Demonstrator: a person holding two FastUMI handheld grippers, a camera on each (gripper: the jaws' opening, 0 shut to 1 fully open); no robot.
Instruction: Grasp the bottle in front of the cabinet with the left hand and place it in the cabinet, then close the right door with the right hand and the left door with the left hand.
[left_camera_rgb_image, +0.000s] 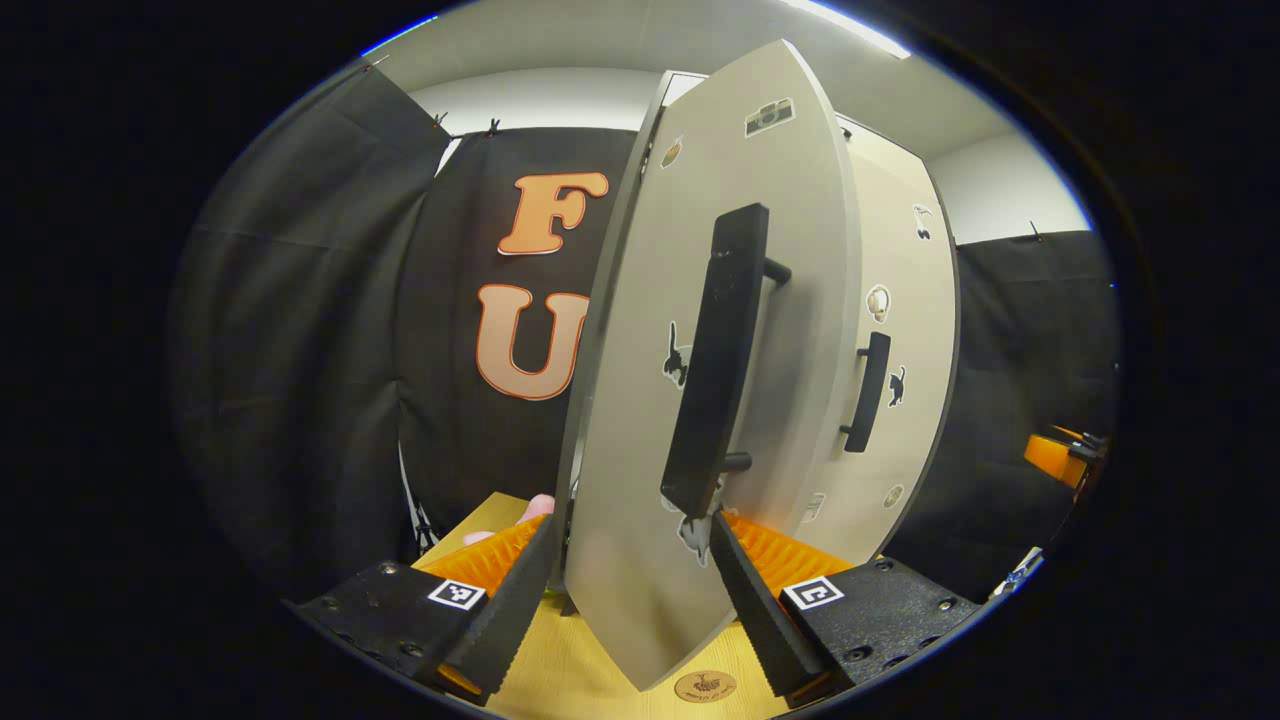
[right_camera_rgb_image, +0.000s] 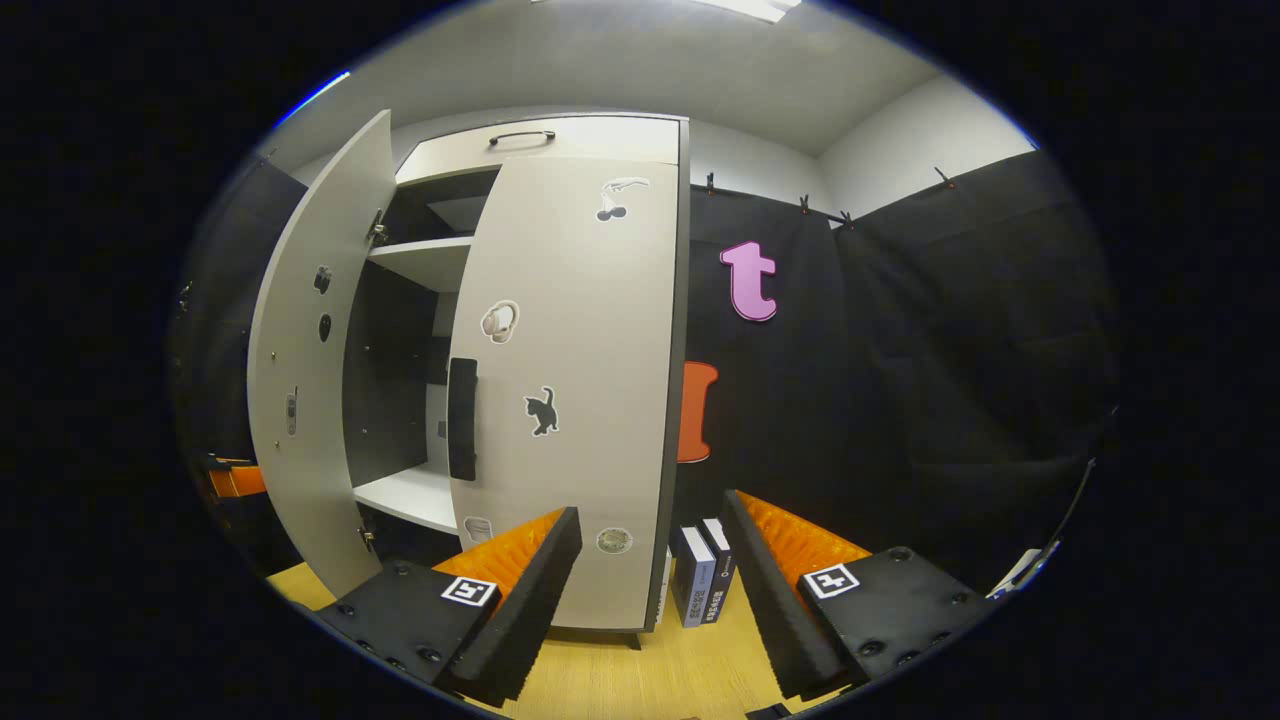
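At cabinet front, we see right door (right_camera_rgb_image: 570, 390) shut, left door (left_camera_rgb_image: 700, 400) ajar between fingers of left hand-held gripper (left_camera_rgb_image: 630, 590), agape. Right hand-held gripper (right_camera_rgb_image: 650, 590) agape, idle. Next: push left door flush.

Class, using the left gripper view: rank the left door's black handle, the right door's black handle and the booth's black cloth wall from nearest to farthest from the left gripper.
1. Left door's handle: straight ahead, just above the left gripper, whose fingers straddle that door's edge.
2. Right door's handle: farther back, to the right.
3. Cloth wall: farthest, behind the cabinet, to the left.
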